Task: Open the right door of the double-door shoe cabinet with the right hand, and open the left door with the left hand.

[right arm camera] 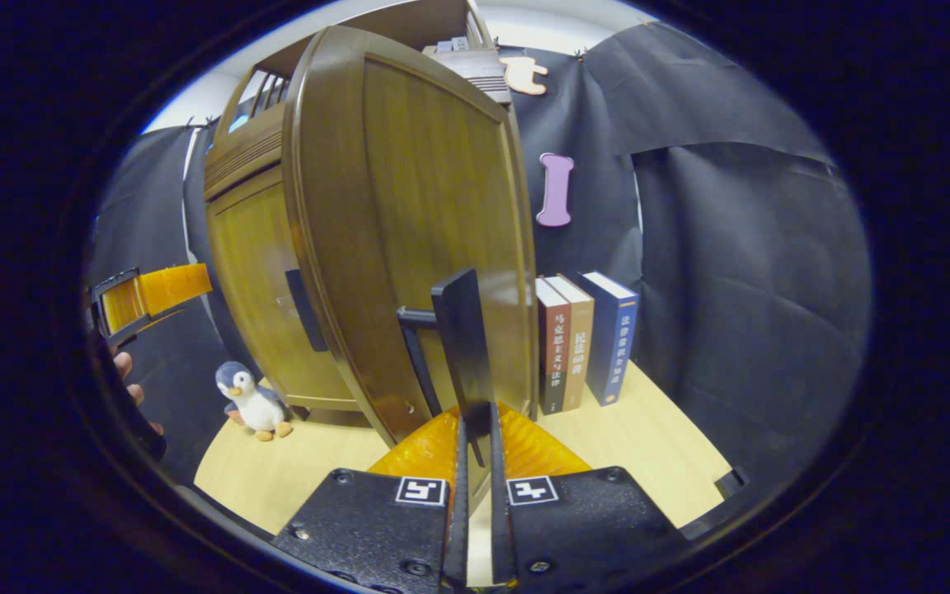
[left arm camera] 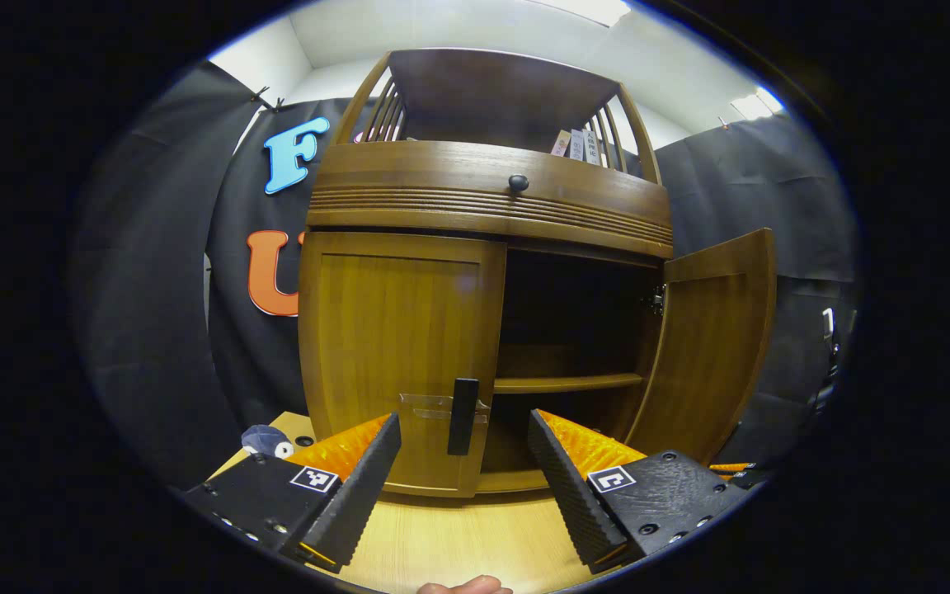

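Observation:
The wooden shoe cabinet [left arm camera: 487, 194] stands on the light table. Its left door [left arm camera: 397, 346] is closed, with a dark vertical handle [left arm camera: 463, 417] at its inner edge. In the left gripper view my left gripper [left arm camera: 464, 462] is open, its fingers on either side of that handle and a little short of it. The right door [left arm camera: 710, 346] is swung wide, showing dark shelves [left arm camera: 567, 382]. In the right gripper view the right door [right arm camera: 417, 239] fills the middle, and my right gripper [right arm camera: 475, 433] is shut on its dark handle [right arm camera: 463, 346]. The left gripper [right arm camera: 145, 297] shows at the far left.
A penguin toy [right arm camera: 252, 402] stands on the table [right arm camera: 648, 445] by the cabinet's left corner. Three upright books [right arm camera: 586, 342] lean by the black cloth behind the right door. A round knob [left arm camera: 518, 182] sits on the drawer above the doors.

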A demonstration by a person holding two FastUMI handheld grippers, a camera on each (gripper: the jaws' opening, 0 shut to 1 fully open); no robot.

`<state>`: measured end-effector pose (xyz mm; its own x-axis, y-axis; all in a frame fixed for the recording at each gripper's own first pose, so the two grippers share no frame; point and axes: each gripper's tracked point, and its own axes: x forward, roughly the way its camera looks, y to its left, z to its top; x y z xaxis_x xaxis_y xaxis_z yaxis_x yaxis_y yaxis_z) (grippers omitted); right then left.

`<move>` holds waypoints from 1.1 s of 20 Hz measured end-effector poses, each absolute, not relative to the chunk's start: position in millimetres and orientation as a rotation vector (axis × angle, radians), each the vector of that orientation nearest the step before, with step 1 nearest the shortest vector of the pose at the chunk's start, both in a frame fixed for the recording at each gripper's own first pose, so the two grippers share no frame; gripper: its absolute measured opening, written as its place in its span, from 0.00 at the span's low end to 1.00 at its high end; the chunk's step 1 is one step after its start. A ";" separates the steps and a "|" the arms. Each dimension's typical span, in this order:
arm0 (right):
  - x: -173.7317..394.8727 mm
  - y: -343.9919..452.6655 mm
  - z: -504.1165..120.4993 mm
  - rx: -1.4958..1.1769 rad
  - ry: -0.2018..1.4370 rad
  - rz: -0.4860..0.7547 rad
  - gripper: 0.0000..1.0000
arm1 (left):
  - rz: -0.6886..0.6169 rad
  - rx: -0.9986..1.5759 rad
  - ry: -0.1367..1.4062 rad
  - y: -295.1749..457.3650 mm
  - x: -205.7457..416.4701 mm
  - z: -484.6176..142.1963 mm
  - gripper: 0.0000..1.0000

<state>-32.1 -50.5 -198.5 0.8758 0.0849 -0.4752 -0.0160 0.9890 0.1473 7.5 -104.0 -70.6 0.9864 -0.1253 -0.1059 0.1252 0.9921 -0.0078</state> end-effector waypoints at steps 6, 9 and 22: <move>-35.2 -99.8 -200.7 0.149 0.524 -0.072 0.08 | -0.152 0.005 0.113 -118.1 10.9 -73.5 0.94; -35.8 -122.6 -201.3 0.187 0.533 -0.090 0.05 | -0.166 0.004 0.116 -125.3 13.1 -75.1 0.94; -47.9 -180.8 -182.5 0.243 0.493 -0.176 0.04 | -0.184 0.009 0.134 -135.7 34.9 -86.4 0.94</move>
<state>-47.9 -180.8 -182.5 0.8668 -0.1086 -0.4866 0.2251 0.9561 0.1876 34.9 -135.7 -86.4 0.9743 -0.1814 -0.1335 0.1826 0.9832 -0.0030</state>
